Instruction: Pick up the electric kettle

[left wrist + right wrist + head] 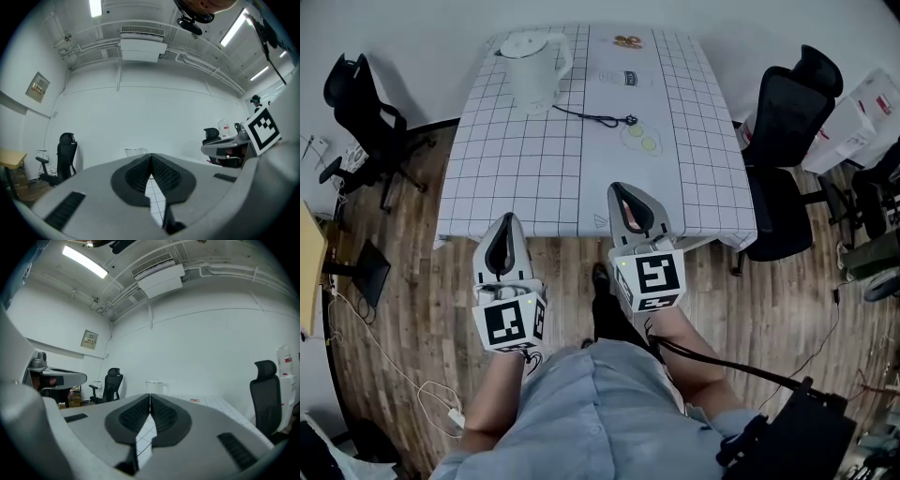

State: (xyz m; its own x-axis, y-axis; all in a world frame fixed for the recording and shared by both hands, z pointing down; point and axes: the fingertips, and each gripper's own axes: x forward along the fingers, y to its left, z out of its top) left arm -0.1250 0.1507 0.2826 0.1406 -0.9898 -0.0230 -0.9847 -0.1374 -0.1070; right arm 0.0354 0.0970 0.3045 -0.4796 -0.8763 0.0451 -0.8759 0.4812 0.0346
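At the table's near edge, the left gripper (506,221) and right gripper (620,191) are both held level with jaws closed and nothing between them, the right one just over the hanging cloth (534,169) and the left just short of it. The kettle (532,67) stands upright well beyond them at the far left corner of the table (712,141), handle (566,54) turned to the right, with nothing yet done toward lifting it. The likeliest trouble starts close in: a gripper that dips at the near edge could catch the loose cloth and drag it, shifting everything on top. Farther out, a black cord (595,117) lies just right of the kettle and trails toward the middle of the table; a right gripper coming in low could snag it. At the corner itself there is little margin. Jaws that arrive closed would shove the kettle rather than take it, and a push to the left or away could send it over either edge. The body looks smooth and rounded, so a pinch there may slip; the handle seems the safer hold.
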